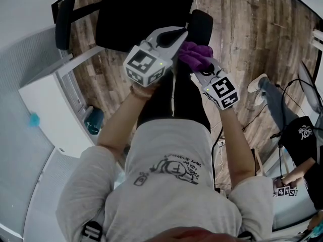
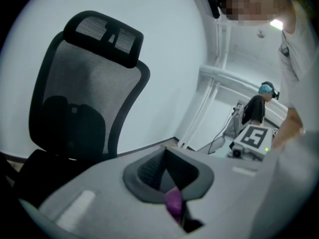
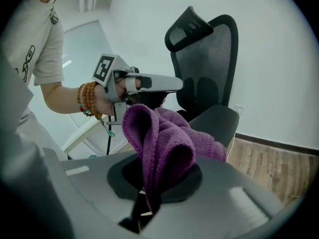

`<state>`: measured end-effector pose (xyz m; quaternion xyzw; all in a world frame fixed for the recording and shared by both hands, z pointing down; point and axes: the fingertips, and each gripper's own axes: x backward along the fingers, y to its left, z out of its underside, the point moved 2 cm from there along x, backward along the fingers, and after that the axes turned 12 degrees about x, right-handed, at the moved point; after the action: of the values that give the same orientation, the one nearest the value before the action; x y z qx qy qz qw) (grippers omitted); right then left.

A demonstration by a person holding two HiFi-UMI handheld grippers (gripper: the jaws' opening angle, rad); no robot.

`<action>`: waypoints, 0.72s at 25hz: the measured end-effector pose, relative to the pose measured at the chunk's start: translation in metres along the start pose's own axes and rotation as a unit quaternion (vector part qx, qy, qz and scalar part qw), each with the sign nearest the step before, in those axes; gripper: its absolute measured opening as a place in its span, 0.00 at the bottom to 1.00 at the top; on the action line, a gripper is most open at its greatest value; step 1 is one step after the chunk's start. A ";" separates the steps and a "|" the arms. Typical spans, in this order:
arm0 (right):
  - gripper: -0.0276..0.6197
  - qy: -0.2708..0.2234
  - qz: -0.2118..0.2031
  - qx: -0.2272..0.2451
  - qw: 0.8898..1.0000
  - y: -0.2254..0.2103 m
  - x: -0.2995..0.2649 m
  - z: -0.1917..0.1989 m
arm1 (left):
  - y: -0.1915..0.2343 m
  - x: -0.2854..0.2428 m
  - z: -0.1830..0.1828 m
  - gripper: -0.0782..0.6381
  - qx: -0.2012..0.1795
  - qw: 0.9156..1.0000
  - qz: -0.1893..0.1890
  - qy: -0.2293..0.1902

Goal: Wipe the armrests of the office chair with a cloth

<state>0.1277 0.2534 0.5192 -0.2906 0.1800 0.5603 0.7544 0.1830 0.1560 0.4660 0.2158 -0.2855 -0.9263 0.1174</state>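
The black office chair [image 1: 136, 14] stands in front of me, its left armrest [image 1: 64, 21] far left and its right armrest [image 1: 202, 26] just beyond my grippers. My right gripper [image 1: 201, 68] is shut on a bunched purple cloth [image 1: 194, 54], which folds up out of its jaws [image 3: 164, 138] in the right gripper view. My left gripper [image 1: 180, 34] sits higher, and its shut beak [image 3: 177, 83] reaches over the cloth. A purple sliver [image 2: 173, 203] shows in its jaw seam; the tips hold nothing. The mesh chair back [image 2: 84, 98] fills the left gripper view.
A white cabinet [image 1: 50, 100] stands at my left with a teal object [image 1: 93, 120] beside it. Another person [image 1: 298, 135] sits at the right, with cables on the wooden floor [image 1: 252, 44]. A white wall rises behind the chair.
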 end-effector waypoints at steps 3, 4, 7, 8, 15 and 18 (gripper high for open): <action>0.09 -0.001 -0.008 -0.003 1.000 0.012 0.002 0.004 | -0.003 0.000 0.001 0.11 -0.001 1.000 0.002 0.002; 0.09 0.000 -0.010 -0.004 1.000 0.017 0.002 0.005 | -0.004 0.000 0.002 0.11 -0.001 1.000 0.002 0.003; 0.09 0.004 -0.018 -0.008 1.000 0.031 0.003 0.011 | -0.006 0.003 0.005 0.11 -0.002 1.000 0.004 0.004; 0.09 0.004 -0.020 -0.010 1.000 0.036 0.003 0.013 | -0.006 0.003 0.006 0.11 -0.002 1.000 0.004 0.004; 0.09 0.006 -0.041 -0.015 0.999 0.056 0.006 0.022 | -0.010 0.005 0.012 0.11 -0.003 1.000 0.006 0.008; 0.09 0.008 -0.042 -0.010 0.999 0.057 0.005 0.023 | -0.011 0.005 0.013 0.11 -0.003 1.000 0.007 0.009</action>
<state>0.0741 0.2832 0.5202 -0.3098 0.1678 0.5277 0.7729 0.1714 0.1692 0.4679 0.2219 -0.2835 -0.9242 0.1275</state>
